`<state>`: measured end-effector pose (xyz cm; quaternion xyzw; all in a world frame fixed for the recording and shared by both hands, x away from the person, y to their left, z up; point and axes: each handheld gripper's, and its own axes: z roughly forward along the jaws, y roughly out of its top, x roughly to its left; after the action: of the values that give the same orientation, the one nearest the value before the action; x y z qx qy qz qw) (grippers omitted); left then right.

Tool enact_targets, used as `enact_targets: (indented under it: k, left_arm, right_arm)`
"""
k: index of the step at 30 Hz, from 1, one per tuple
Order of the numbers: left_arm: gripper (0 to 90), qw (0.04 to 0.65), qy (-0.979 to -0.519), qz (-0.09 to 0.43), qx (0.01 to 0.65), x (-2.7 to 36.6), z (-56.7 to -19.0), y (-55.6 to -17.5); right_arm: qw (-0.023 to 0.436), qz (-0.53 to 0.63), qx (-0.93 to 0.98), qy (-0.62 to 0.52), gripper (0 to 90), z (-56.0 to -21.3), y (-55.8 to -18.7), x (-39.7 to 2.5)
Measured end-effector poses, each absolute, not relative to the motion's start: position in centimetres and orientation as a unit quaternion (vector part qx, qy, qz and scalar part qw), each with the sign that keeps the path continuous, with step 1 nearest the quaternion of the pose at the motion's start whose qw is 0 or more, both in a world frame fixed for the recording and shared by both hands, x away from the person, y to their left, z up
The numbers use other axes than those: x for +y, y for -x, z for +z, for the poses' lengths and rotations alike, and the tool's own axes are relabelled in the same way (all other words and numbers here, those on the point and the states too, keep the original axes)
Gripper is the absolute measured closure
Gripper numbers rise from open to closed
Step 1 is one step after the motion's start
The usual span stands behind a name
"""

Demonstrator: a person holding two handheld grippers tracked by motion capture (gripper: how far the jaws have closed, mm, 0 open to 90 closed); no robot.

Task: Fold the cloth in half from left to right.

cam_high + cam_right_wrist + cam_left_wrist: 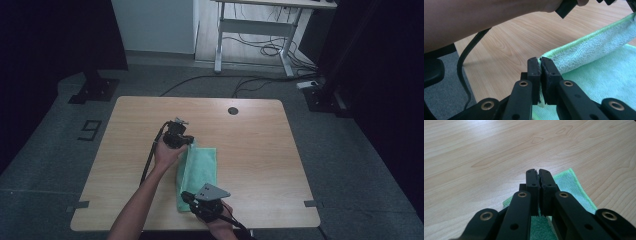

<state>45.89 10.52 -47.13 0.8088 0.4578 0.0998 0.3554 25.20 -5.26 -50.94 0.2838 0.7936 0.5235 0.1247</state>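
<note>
**A:** You stand mid-fold at the wooden table (250, 140). The green towel (202, 172) lies just below the table's centre, toward six o'clock, and you have its left long edge lifted off the wood at both ends.

**B:** And the grippers?

**A:** Your left gripper (186, 142) sits at the towel's twelve o'clock corner. In the left gripper view its jaws are pressed together, with a sliver of green towel (570, 183) caught between them. Your right gripper (187, 196) works the six o'clock corner; in its own view the jaws are clamped on the towel's hem (584, 51), which rises in a taut line away from them.

**B:** How far along are you?

**A:** By my judgement, about halfway through one fold. Both corners are pinched and the edge is raised, so the grasp is done. What remains is to carry that edge over toward three o'clock, lay it on the far edge, and let go. The towel already looks narrow, so it may have been doubled; I cannot tell how many layers lie flat.

**B:** Anything hard to make out?

**A:** Your left hand (167, 155) covers part of the raised edge from above. The grey plate (212, 191) hides the right jaws there. The towel's near end is cut off below each gripper's own jaws.
</note>
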Motion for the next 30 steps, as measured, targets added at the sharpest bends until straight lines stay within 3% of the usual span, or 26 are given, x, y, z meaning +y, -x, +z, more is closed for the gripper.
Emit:
enact_targets:
  k: [30]
  left_arm:
    - [87.1, 0.343, -0.820, 0.089, 0.449, 7.8, -48.9, -46.2]
  right_arm:
    - [0.109, 0.514, 0.789, -0.318, 84.6, -52.8, -25.0, -7.8]
